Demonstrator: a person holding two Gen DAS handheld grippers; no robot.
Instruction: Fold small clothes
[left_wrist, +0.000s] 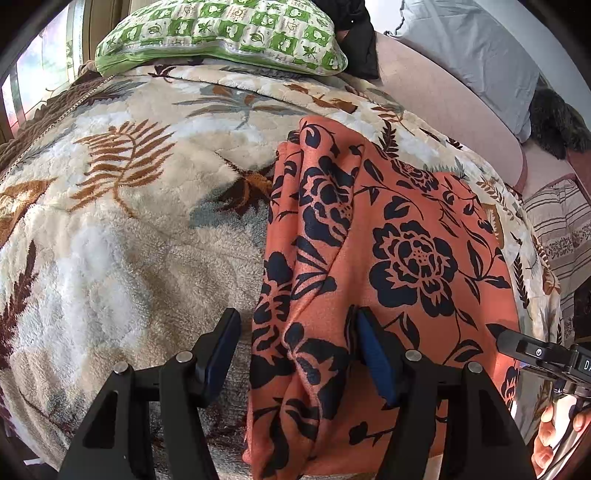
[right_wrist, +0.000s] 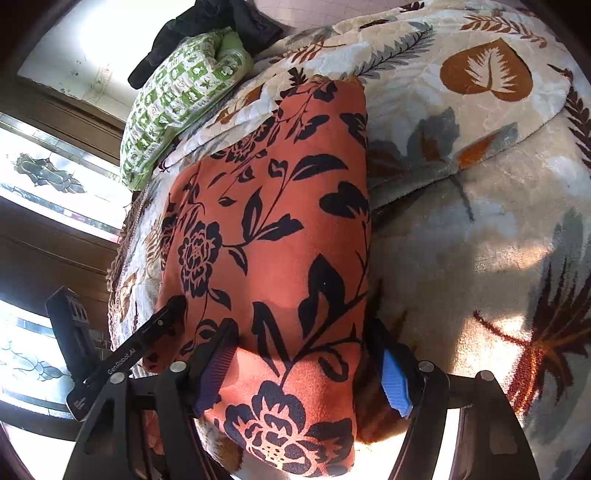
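An orange garment with black flowers (left_wrist: 399, 236) lies lengthwise on a fleece leaf-print blanket (left_wrist: 122, 236). It also shows in the right wrist view (right_wrist: 273, 229). My left gripper (left_wrist: 295, 332) is open over the garment's near left edge, with bunched folds between its jaws. My right gripper (right_wrist: 303, 343) is open and straddles the garment's near end. The right gripper's tip shows at the right edge of the left wrist view (left_wrist: 532, 350). The left gripper shows at the left of the right wrist view (right_wrist: 147, 339).
A green patterned pillow (left_wrist: 221, 33) lies at the far end of the bed, with dark clothing (left_wrist: 362, 40) behind it. A grey pillow (left_wrist: 476, 62) and a dark furry item (left_wrist: 557, 122) lie at the far right. Windows (right_wrist: 48, 177) stand beside the bed.
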